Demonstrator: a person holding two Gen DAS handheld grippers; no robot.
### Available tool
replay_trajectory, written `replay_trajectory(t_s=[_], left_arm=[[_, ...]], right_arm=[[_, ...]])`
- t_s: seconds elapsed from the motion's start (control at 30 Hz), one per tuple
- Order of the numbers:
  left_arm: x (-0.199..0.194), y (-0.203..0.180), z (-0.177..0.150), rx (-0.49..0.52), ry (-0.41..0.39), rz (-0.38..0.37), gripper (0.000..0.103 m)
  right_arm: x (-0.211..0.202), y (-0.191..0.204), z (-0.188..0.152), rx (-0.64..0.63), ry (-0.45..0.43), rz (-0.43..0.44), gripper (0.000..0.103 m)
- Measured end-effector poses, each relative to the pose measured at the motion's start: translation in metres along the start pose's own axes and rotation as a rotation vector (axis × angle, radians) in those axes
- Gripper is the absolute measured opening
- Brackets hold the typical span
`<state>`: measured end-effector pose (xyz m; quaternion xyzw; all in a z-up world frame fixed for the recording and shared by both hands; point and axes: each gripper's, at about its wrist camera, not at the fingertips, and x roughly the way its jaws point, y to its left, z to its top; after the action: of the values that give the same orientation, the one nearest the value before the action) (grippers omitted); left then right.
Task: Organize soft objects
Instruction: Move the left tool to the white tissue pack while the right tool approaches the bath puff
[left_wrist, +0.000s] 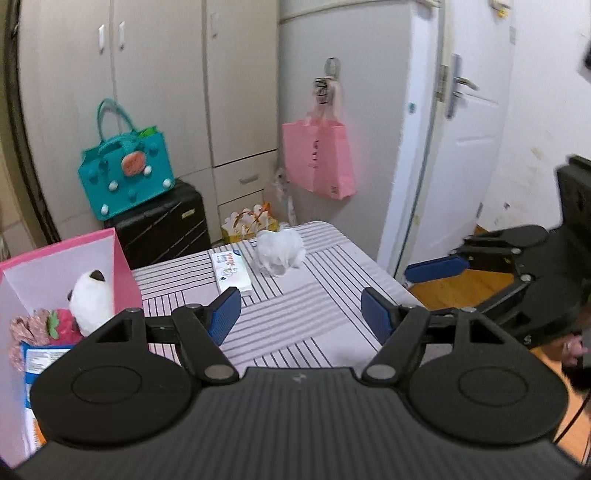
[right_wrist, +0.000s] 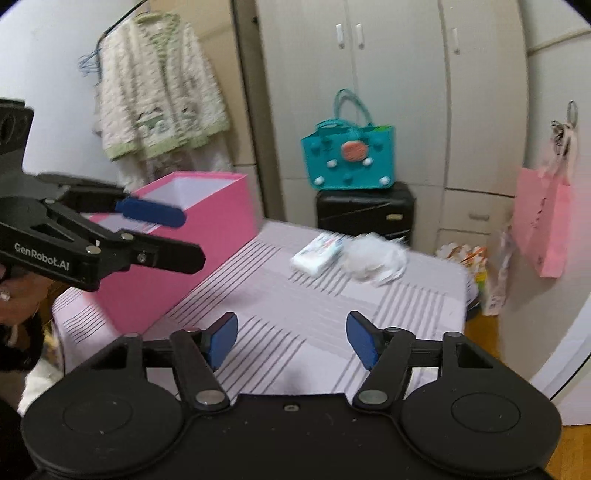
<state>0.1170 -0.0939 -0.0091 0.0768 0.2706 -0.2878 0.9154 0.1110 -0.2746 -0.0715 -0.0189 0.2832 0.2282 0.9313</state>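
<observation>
A white fluffy mesh puff (left_wrist: 280, 251) lies at the far end of the striped table (left_wrist: 314, 314), beside a white tissue pack (left_wrist: 232, 271). Both also show in the right wrist view: the puff (right_wrist: 373, 260) and the tissue pack (right_wrist: 319, 253). A pink box (left_wrist: 110, 258) at the table's left holds a white plush toy (left_wrist: 90, 301), a red strawberry toy (left_wrist: 62, 325) and a blue packet (left_wrist: 40, 363). My left gripper (left_wrist: 301, 314) is open and empty above the table. My right gripper (right_wrist: 291, 338) is open and empty above the table's near part.
The right gripper shows at the right of the left wrist view (left_wrist: 517, 273); the left gripper shows at the left of the right wrist view (right_wrist: 92, 236) by the pink box (right_wrist: 192, 236). A teal bag (left_wrist: 123, 173) sits on a black suitcase (left_wrist: 162, 225). A pink bag (left_wrist: 317, 162) hangs on the wardrobe.
</observation>
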Motion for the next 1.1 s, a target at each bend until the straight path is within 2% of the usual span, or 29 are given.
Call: replay_trajectory(t_s=[0.03,0.27,0.37,0.4,0.47,0.5,0.6,0.67,0.77,0.97,1.1], left_arm=[[0.008,0.003,0.003,-0.024,0.004,0.007,0.071],[0.053,0.02,0.007,-0.141,0.02,0.048,0.072],[0.069,0.022,0.008,-0.181,0.008,0.075,0.081],[0.076,0.021,0.012,-0.19,0.0,0.11,0.084],[0.086,0.016,0.018,-0.177,-0.037,0.232,0.086],[0.092,0.015,0.021,-0.157,-0.056,0.255,0.086],[0.107,0.025,0.027,-0.21,-0.036,0.223,0.087],[0.116,0.033,0.028,-0.255,-0.023,0.22,0.087],[0.131,0.042,0.031,-0.292,-0.006,0.27,0.087],[0.157,0.065,0.031,-0.348,0.035,0.363,0.085],[0.167,0.072,0.023,-0.389,0.088,0.368,0.083]], right_arm=[[0.003,-0.006,0.002,0.009,-0.009,-0.007,0.078],[0.028,-0.043,0.021,0.066,-0.061,-0.05,0.083],[0.039,-0.053,0.022,0.063,-0.111,-0.071,0.083],[0.043,-0.056,0.022,0.063,-0.129,-0.084,0.083],[0.05,-0.064,0.023,0.075,-0.148,-0.102,0.084],[0.055,-0.069,0.023,0.084,-0.154,-0.109,0.084],[0.067,-0.083,0.025,0.107,-0.165,-0.121,0.084],[0.078,-0.09,0.027,0.111,-0.157,-0.124,0.084],[0.095,-0.096,0.03,0.09,-0.138,-0.135,0.084],[0.135,-0.089,0.037,0.008,-0.04,-0.065,0.084],[0.16,-0.086,0.039,-0.021,0.001,-0.07,0.085]])
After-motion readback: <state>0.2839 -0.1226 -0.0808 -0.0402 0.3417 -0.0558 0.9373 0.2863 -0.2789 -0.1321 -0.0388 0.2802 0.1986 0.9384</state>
